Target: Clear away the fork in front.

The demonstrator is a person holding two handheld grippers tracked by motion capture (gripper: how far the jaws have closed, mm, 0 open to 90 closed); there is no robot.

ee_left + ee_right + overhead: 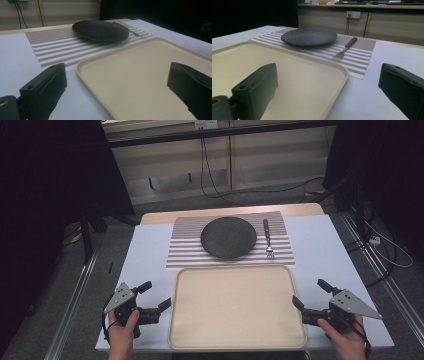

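Note:
A cream tray [186,320] lies empty at the near middle of the table; its rim shows in the left gripper view [82,75] and the right gripper view [342,77]. Behind it a dark round plate [228,237] [100,30] [309,36] rests on a striped placemat [182,247]. A fork [268,239] [344,50] with a brown handle lies on the mat right of the plate. My left gripper [155,295] stands open at the tray's left edge, one jaw over the tray. My right gripper [311,293] stands open at the tray's right edge. Both hold nothing.
A white sheet [145,255] covers the table, with bare areas left and right of the mat. Cables [210,175] run across the floor behind the table, and dark stands flank both sides.

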